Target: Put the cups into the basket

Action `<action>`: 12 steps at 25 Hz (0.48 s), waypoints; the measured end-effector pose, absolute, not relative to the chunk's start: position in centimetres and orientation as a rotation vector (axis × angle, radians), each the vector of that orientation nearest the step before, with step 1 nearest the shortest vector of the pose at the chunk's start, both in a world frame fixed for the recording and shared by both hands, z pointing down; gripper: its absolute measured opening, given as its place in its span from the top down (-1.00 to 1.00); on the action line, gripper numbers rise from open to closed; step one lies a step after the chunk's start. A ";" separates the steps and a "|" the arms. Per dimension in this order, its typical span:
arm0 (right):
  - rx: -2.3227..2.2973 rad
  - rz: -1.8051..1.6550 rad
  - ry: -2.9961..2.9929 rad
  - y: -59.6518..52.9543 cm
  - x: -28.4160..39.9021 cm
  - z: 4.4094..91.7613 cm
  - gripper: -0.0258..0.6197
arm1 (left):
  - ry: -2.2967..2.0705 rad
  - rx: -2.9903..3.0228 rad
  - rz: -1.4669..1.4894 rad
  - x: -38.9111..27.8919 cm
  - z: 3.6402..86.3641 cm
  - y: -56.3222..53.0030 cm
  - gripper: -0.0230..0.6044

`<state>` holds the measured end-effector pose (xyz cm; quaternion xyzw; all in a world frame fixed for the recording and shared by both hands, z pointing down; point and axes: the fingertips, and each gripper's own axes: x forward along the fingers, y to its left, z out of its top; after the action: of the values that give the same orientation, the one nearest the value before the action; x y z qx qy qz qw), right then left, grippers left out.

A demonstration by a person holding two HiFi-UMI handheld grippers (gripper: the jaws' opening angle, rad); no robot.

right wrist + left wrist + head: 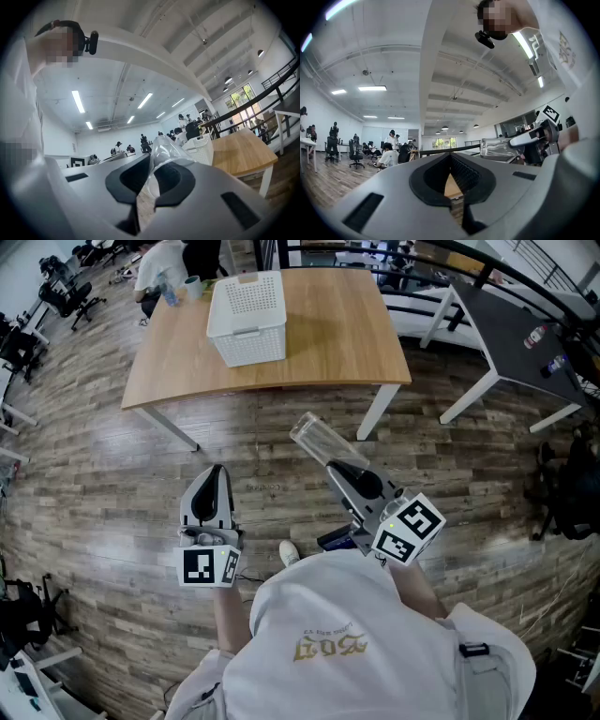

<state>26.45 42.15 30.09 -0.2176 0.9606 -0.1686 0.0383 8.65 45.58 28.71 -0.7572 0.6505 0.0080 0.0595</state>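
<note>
Right claw (330,463) clenched on clear cup (313,439), left claw (214,472) clenched empty, white basket (251,343) on table (337,334) well apart.

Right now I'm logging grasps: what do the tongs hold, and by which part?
The right tongs clamp a clear plastic cup by its base end, rim pointing away. The left tongs are shut, empty.

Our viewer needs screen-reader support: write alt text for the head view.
Seen from above, the right gripper holds a clear cup; the left gripper is shut, empty. Ahead, a white basket stands on a wooden table.
</note>
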 end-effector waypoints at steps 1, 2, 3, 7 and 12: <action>-0.666 -0.519 2.944 42.2 26.6 30.1 0.83 | 1.969 -2.290 0.024 8.7 28.6 45.6 0.91; -0.665 -0.521 2.942 42.2 26.7 30.0 0.83 | 1.969 -2.288 0.024 8.8 28.6 45.7 0.91; -0.664 -0.522 2.941 42.3 26.8 30.0 0.83 | 1.969 -2.287 0.023 8.8 28.6 45.7 0.91; -0.665 -0.521 2.943 42.5 27.1 30.0 0.83 | 1.951 -2.302 0.007 9.3 28.5 45.4 0.91; -0.680 -0.529 2.933 42.8 27.4 29.9 0.83 | 1.919 -2.321 -0.001 10.0 28.2 45.6 0.91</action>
<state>27.44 42.77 29.86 -0.2223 0.9586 -0.1729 0.0425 9.97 45.61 28.20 -0.7692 0.6357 -0.0002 0.0650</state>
